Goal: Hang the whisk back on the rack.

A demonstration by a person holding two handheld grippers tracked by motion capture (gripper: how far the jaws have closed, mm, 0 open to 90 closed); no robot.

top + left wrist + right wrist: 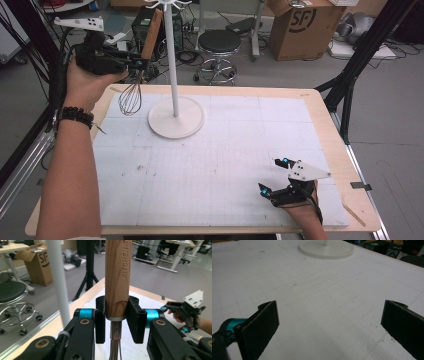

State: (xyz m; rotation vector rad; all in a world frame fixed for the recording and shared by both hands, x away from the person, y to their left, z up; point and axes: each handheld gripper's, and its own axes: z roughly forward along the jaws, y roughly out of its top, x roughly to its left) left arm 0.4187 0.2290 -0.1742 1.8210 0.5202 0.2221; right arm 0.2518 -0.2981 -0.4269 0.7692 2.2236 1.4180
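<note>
A whisk (131,97) with a wooden handle (117,277) hangs upright, wire end down, above the table's far left corner. My left gripper (136,64) is shut on the handle, its pads (135,318) pressing both sides just above the metal collar. Close to its right stands a white hanging stand, its pole (171,55) rising from a round base (176,117); the pole (58,280) passes left of the handle. My right gripper (273,176) rests open near the table's front right, nothing between its fingers (262,326). The stand's base (326,248) lies ahead of it.
The white gridded mat (215,165) covers the wooden table (327,130). Beyond the far edge are a black stool (219,42), a cardboard box (302,25), cables and black tripod legs (357,55). A thin wooden strip (354,210) lies at the front right corner.
</note>
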